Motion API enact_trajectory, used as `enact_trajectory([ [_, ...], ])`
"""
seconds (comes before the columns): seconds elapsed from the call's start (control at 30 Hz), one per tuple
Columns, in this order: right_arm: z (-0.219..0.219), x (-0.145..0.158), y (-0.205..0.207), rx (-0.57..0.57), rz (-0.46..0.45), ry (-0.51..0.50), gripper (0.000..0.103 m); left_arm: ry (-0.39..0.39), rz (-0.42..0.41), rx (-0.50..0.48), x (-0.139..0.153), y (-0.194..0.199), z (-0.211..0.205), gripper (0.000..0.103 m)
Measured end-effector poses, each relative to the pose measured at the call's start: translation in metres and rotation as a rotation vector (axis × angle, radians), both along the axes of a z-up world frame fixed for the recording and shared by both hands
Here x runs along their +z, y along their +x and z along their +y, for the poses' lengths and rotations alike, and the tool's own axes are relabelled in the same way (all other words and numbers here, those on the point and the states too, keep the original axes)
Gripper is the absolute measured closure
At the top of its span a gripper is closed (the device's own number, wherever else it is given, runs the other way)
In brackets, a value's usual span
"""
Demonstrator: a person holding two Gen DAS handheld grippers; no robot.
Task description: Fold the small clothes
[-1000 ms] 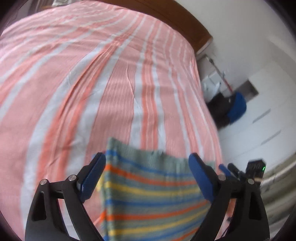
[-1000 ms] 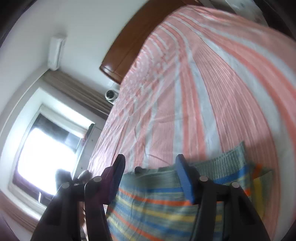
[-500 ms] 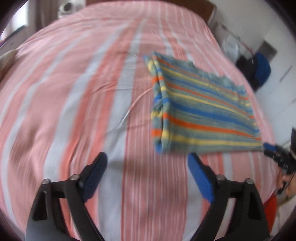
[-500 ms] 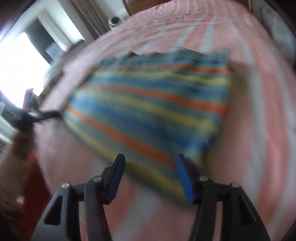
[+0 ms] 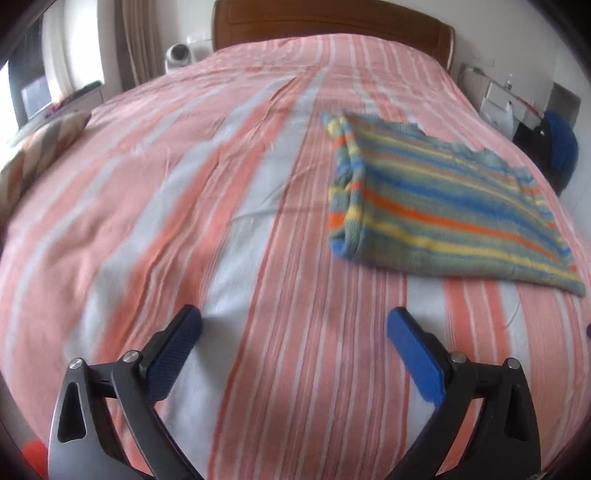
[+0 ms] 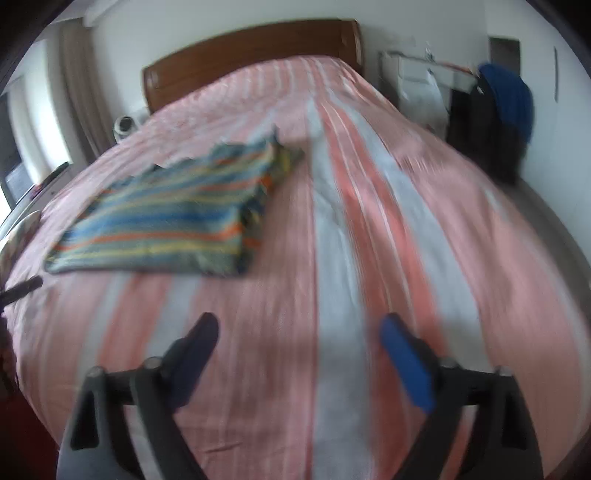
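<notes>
1. One small garment is in view: a striped knit [image 5: 447, 206] in blue, orange, yellow and grey-green, folded flat on the bed [image 5: 221, 221]. It lies ahead and to the right of the left tongs [image 5: 293, 325], and ahead and to the left of the right tongs [image 6: 299, 328], well apart from both.
2. Two tongs, one per view. The left tongs have just been opening and stand wide, with only bedsheet between the blue pads and nothing held. The right tongs have also just been opening; they too gape wide over bare sheet, holding nothing.
3. The knit's thick folded edge faces the left tongs' side, with layers showing there; its far edge looks ragged.
4. Around: one wooden headboard [image 5: 332, 26] beyond the knit, one patterned cushion [image 5: 40, 147] far to the left of the left tongs, a small round white device [image 5: 177, 55] by the curtain, and a blue-and-black bundle [image 6: 495, 118] far right of the right tongs.
5. Nothing lies between either tongs and the knit; the pink-and-white striped sheet runs open ahead of both. The bed's near edge is just under the tongs. The right view is blurred.
</notes>
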State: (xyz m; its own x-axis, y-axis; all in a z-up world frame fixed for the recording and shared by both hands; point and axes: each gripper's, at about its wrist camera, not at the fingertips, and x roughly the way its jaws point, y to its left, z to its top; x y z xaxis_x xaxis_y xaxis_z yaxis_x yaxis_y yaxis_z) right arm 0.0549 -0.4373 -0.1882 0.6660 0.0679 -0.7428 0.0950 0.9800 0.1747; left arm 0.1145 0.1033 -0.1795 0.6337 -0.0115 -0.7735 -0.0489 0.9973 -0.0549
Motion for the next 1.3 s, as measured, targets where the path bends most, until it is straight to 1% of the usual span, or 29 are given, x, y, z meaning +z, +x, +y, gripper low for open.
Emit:
enact_trajectory([
  [0.07, -0.001, -0.002, -0.002, 0.004, -0.027, -0.003, 0.004, 0.016, -0.014, -0.008, -0.002, -0.003, -0.001, 0.0],
  [0.13, 0.006, -0.006, -0.001, 0.023, -0.044, -0.023, 0.0, 0.025, -0.005, -0.014, -0.004, -0.001, -0.002, 0.0],
  [0.2, 0.009, -0.011, 0.0, 0.032, -0.047, -0.043, 0.0, 0.022, -0.001, -0.016, -0.006, -0.001, -0.003, 0.0],
  [0.33, 0.004, -0.016, -0.003, 0.035, -0.072, -0.011, 0.0, 0.021, -0.007, -0.023, -0.009, -0.003, -0.004, 0.0],
  [0.43, 0.007, -0.019, -0.002, 0.038, -0.079, -0.019, 0.0, 0.018, -0.017, -0.026, -0.011, -0.004, -0.004, 0.0],
  [1.3, 0.009, -0.019, -0.002, 0.039, -0.086, -0.026, 0.0, 0.02, -0.017, -0.032, -0.01, -0.005, -0.004, 0.0],
])
